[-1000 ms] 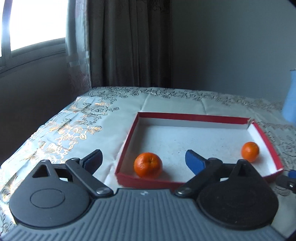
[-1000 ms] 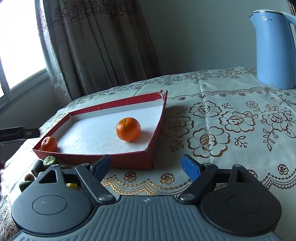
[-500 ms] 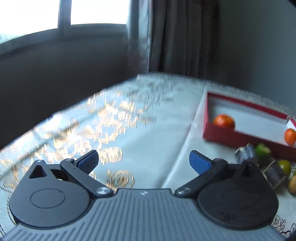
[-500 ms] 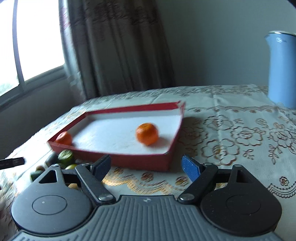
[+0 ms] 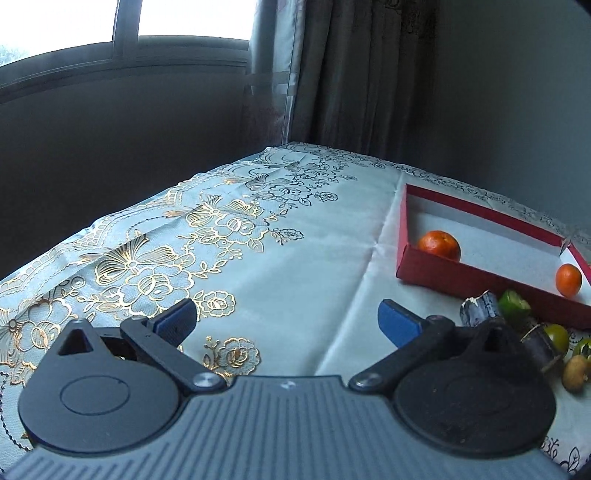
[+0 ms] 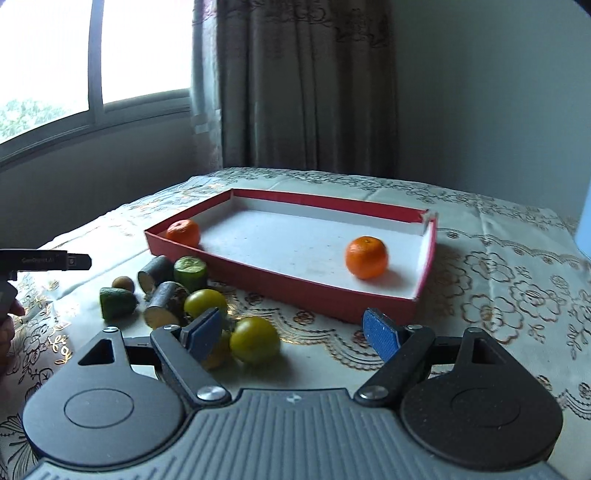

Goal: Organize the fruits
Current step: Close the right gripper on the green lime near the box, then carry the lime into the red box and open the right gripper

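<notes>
A shallow red box (image 6: pixel 280 286) with a white floor holds two oranges, one in its left corner (image 6: pixel 183 232) and one near its right wall (image 6: pixel 366 257). The box (image 5: pixel 476 280) and both oranges (image 5: pixel 439 245) (image 5: pixel 569 280) also show at the right of the left wrist view. In front of the box lie loose fruits: a yellow-green fruit (image 6: pixel 255 340), another (image 6: pixel 205 302), green pieces (image 6: pixel 190 272) (image 6: pixel 116 303) and dark cane pieces (image 6: pixel 162 304). My right gripper (image 6: pixel 293 332) is open just above them. My left gripper (image 5: pixel 286 323) is open over bare cloth.
The table has a floral gold-patterned cloth (image 5: pixel 207 236). Its left edge drops off toward a dark wall and a window (image 5: pixel 122 33). Curtains (image 6: pixel 303 85) hang behind the table. The left gripper's tip (image 6: pixel 44 260) pokes in at the left of the right wrist view.
My left gripper has swung left, away from the box, over bare cloth. My right gripper has turned left toward the loose fruits, and the kettle has left its view.
</notes>
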